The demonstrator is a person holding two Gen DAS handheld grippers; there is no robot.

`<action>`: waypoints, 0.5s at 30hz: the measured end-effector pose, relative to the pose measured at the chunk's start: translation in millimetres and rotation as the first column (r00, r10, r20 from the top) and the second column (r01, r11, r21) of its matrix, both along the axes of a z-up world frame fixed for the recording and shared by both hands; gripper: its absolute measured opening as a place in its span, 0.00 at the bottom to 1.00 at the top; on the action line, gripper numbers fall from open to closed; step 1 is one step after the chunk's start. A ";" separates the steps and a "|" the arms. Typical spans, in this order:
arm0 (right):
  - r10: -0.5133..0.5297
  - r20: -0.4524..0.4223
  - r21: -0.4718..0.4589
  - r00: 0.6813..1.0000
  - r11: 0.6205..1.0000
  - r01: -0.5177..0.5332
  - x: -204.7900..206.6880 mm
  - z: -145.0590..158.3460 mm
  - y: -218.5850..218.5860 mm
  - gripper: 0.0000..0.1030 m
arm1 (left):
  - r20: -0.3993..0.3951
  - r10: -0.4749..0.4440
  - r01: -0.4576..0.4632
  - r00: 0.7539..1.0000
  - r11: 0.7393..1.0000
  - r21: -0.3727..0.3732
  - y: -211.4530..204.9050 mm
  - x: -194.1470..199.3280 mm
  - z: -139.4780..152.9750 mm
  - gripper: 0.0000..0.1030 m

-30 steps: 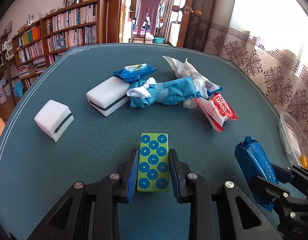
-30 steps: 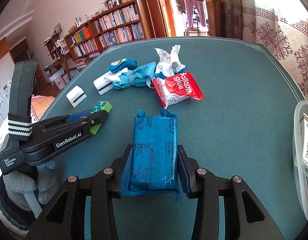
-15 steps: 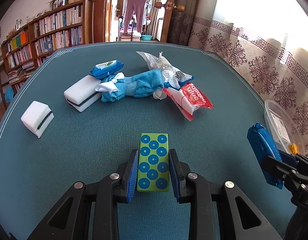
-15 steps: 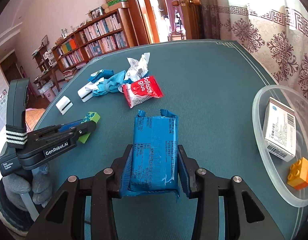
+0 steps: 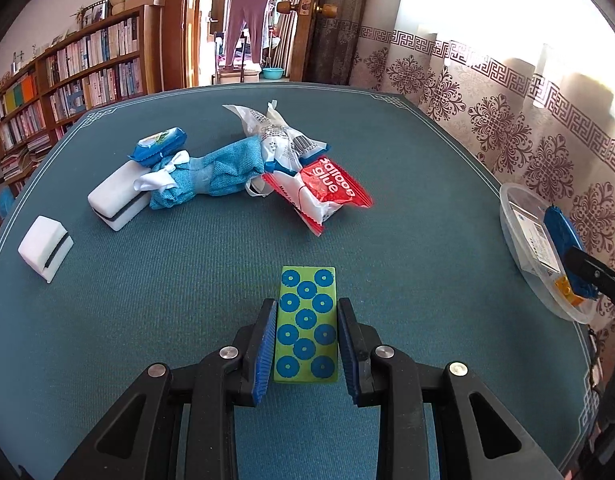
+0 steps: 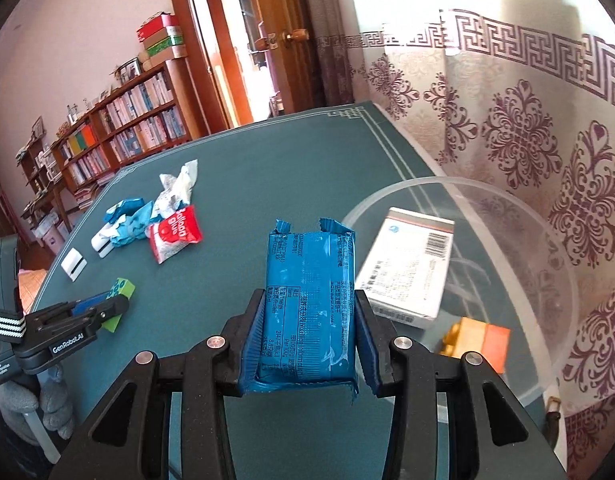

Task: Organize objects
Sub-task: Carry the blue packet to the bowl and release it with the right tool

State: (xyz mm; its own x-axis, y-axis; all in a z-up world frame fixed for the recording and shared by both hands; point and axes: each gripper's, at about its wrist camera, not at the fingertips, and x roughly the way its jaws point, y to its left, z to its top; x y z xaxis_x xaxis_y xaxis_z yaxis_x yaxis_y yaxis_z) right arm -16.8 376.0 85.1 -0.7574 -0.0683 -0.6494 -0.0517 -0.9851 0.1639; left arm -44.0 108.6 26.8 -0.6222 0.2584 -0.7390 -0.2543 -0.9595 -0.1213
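1. my right gripper (image 6: pixel 309 330) is clenched on a blue foil packet (image 6: pixel 307 304), both pads pressed against its long sides; the packet sits upright between them, its torn end pointing away from me.
2. past the packet stands a clear plastic bowl (image 6: pixel 519 208) at the table's edge by the patterned curtain. the packet hangs at the bowl's near rim, partly over it.
3. inside the bowl lie a white carton with a barcode (image 6: pixel 407 268), flat on the bottom, and an orange-and-yellow toy brick (image 6: pixel 477 338) just beside the carton, nearer to me.
4. my left gripper (image 5: pixel 306 344) is closed on a green block with blue dots (image 5: pixel 307 322), held lengthwise between the blue pads above the green table (image 5: pixel 187 320).
5. from the left wrist the bowl (image 5: pixel 511 216) shows at the far right, well apart from the block, with the blue packet (image 5: pixel 563 240) over it.
6. loose on the table, away from the bowl: a red balloon glue packet (image 5: pixel 327 192), a blue cloth bundle (image 5: pixel 211 176), a crumpled white wrapper (image 5: pixel 275 136), a blue wipes pack (image 5: pixel 159 146) and two white sponges (image 5: pixel 115 200), the smaller one (image 5: pixel 45 246) off by itself.
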 end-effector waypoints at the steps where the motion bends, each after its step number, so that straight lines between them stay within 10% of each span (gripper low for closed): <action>1: -0.025 -0.004 0.005 1.000 1.000 0.025 1.8 1.4 7.4 0.42 | 0.000 -0.005 0.005 1.000 1.000 -0.001 3.2 0.6 0.6 0.30; 15: -0.253 -0.014 0.090 0.967 0.963 0.253 -3.5 -13.2 91.2 0.42 | -0.005 -0.079 0.079 0.997 0.996 -0.029 47.7 6.0 4.9 0.30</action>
